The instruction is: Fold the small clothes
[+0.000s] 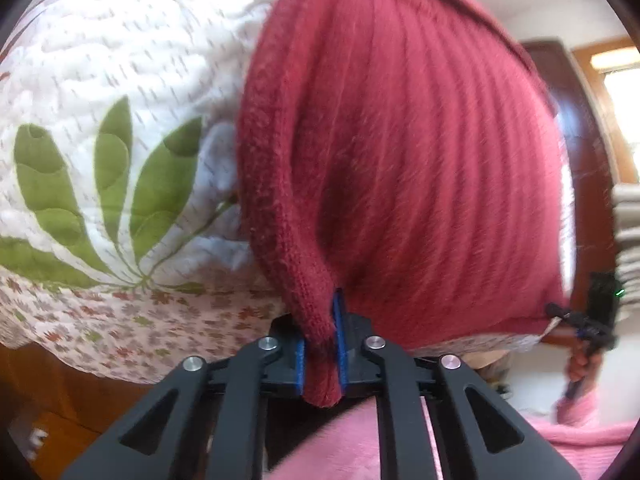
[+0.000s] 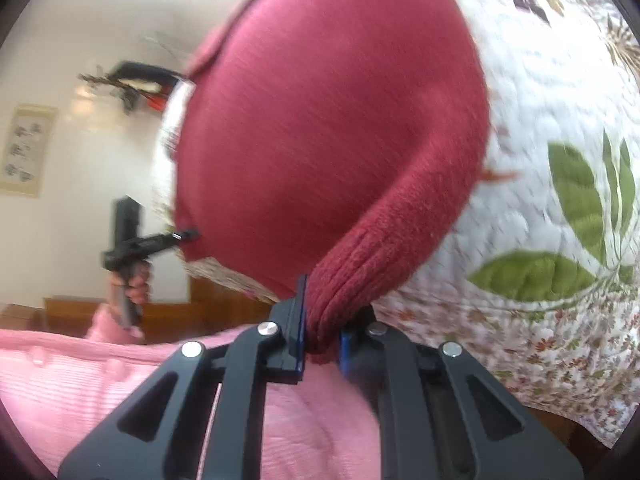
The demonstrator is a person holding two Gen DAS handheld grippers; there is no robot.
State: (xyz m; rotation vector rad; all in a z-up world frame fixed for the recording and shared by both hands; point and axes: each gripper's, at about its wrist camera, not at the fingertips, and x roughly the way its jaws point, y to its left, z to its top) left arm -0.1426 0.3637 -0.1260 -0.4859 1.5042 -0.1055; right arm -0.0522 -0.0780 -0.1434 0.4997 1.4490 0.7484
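Note:
A dark red knitted garment [image 1: 400, 140] hangs stretched in the air above a quilted bed cover. My left gripper [image 1: 320, 344] is shut on one ribbed corner of it, the knit bunched between the blue pads. In the left wrist view the right gripper [image 1: 576, 320] grips the far lower corner. My right gripper [image 2: 322, 332] is shut on the other ribbed corner of the red garment [image 2: 332, 140]. The left gripper [image 2: 188, 234] shows at the opposite edge in the right wrist view, held by a hand [image 2: 134, 286].
A white quilt [image 1: 120, 100] with green leaves and a floral border covers the bed [image 2: 560, 200] under the garment. A pink sleeve [image 2: 120, 380] lies below the grippers. Dark wood furniture [image 1: 580, 140] and a white wall [image 2: 80, 60] with a framed picture stand behind.

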